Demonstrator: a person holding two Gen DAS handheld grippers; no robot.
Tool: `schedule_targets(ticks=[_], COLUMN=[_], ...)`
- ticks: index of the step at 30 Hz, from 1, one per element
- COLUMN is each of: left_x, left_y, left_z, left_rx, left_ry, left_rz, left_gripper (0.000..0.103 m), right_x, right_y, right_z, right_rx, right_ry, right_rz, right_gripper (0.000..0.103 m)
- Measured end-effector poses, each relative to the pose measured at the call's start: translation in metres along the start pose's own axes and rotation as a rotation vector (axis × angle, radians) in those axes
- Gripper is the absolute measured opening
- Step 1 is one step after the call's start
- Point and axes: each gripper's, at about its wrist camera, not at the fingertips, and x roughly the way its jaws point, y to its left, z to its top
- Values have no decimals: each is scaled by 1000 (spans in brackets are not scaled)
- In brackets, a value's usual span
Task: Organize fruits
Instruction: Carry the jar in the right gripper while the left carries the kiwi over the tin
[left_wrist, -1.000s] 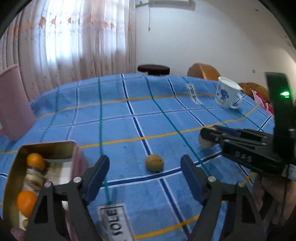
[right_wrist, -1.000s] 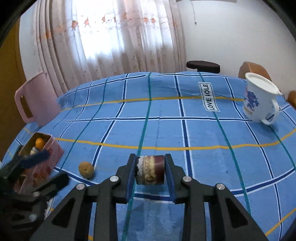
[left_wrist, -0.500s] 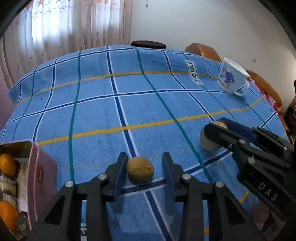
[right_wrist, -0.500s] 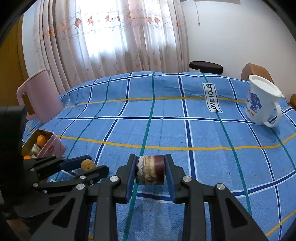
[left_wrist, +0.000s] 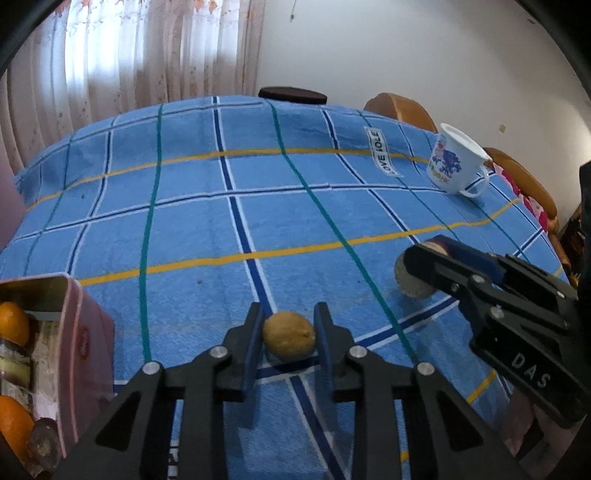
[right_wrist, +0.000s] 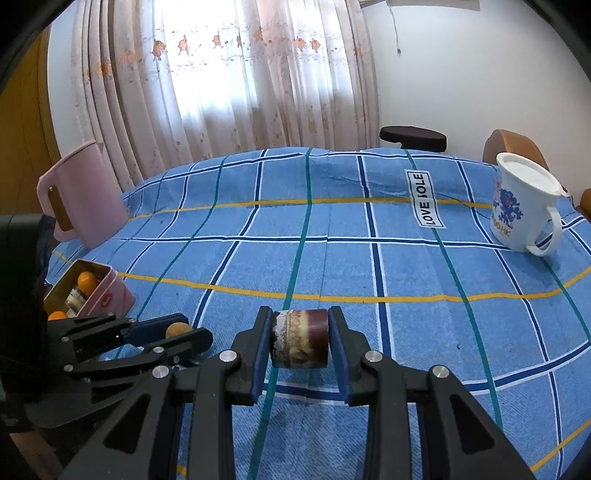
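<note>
Since a second ago, the left gripper (left_wrist: 289, 334) has come forward and closed its wide-open jaws onto the fruit (left_wrist: 289, 340), while the right gripper (right_wrist: 300, 343) has kept its grip unchanged. From the left wrist view, the two blue-padded fingers (left_wrist: 253, 343) press against either side of the small yellow-brown fruit, which sits on the blue checked cloth (left_wrist: 207, 221) close to a dark blue stripe. At the lower left edge stands an open pink tin (left_wrist: 86, 347) holding two oranges (left_wrist: 13, 326) and some other pieces that are hard to make out. To the right, the right gripper (left_wrist: 417, 273) reaches in from the side, clamped on a pale round-ended piece (left_wrist: 408, 282) just above the cloth. Farther back on the right stands a white mug (left_wrist: 456, 166) with a blue print, near a label reading LOVE on the cloth. From the right wrist view, the jaws are closed partway onto a short cylinder-shaped piece (right_wrist: 300, 343), dark red at one end and pale at the other, held sideways between the fingers (right_wrist: 260, 350). At the lower left, the left gripper (right_wrist: 177, 330) shows with the fruit (right_wrist: 179, 328) between its fingertips. Beyond it sits the tin (right_wrist: 105, 295) with an orange (right_wrist: 88, 278) visible inside. A pink jug (right_wrist: 85, 195) stands at the far left edge of the cloth (right_wrist: 369, 266), before the curtain (right_wrist: 240, 81), and the mug (right_wrist: 517, 210) stands far right.
</note>
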Motion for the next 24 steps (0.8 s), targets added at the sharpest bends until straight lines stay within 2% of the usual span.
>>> schedule_targets(ticks=[10,24], left_x=[-24,-43], left_y=[-9,-13], left_z=[-3,-8], left_rx=[47,59], left_ry=[-129,-240], left_rz=[39,71], left_gripper=[28,28], right_x=[-12,-24], right_y=[3,5], right_z=[-1,-2], right_rx=[-12,-27], right_ry=[-55,-121], right_rz=[35,55], right_gripper=[32,32])
